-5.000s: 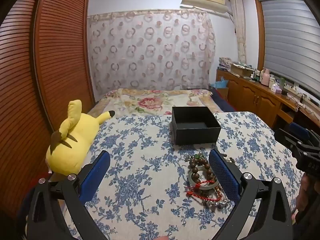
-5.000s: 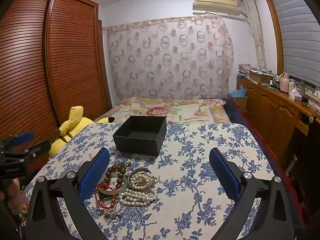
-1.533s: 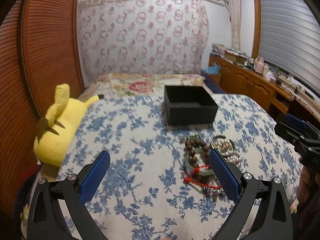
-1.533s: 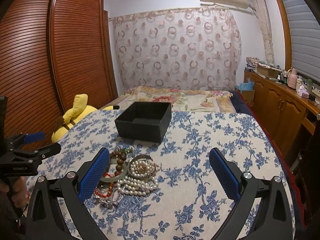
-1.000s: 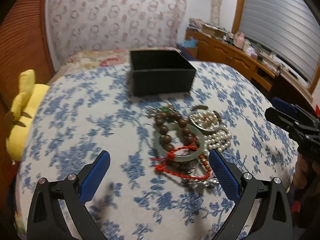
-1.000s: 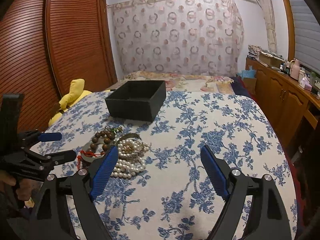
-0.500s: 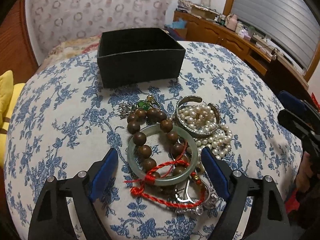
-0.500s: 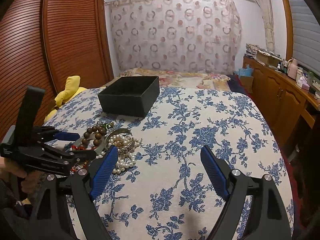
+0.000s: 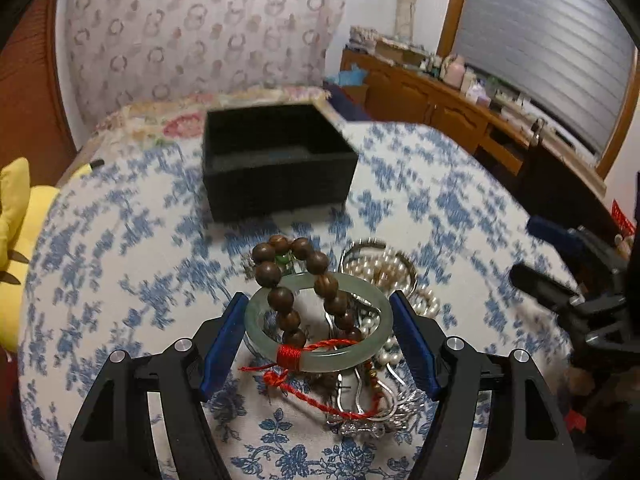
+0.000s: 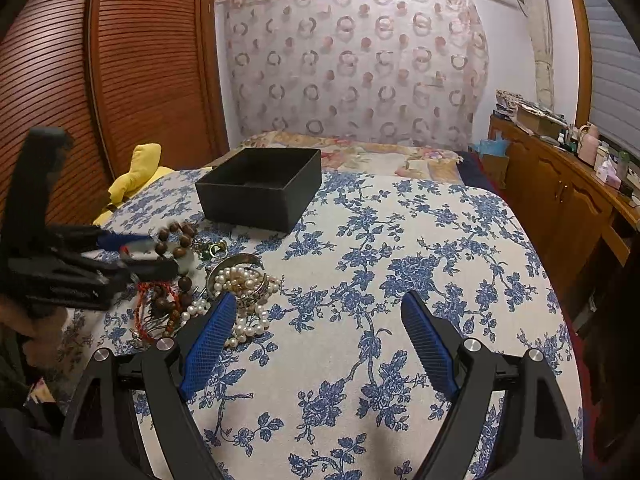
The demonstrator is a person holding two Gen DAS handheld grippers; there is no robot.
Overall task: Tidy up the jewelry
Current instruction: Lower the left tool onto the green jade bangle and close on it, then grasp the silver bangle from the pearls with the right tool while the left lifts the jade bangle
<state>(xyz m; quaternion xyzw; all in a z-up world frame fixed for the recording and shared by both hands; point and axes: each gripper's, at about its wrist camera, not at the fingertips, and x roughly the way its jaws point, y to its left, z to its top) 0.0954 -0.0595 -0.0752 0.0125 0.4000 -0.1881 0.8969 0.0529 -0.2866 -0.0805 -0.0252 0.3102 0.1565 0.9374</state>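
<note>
Now I'm clamping my left gripper (image 9: 318, 324) across the pale green jade bangle (image 9: 318, 354); lifting slowly toward the black box (image 9: 276, 160) at twelve o'clock, shedding tangled brown wooden beads (image 9: 298, 280). Right gripper (image 10: 318, 340) gaping, idle.

No readable text or labels show anywhere.

Ahead of the gripper, a curtain (image 10: 356, 76) with ring pattern covers the far wall. A brown slatted wardrobe (image 10: 132, 80) stands to the left. To the right, a wooden cabinet (image 10: 560, 188) runs under a window with blinds (image 9: 548, 52).
</note>
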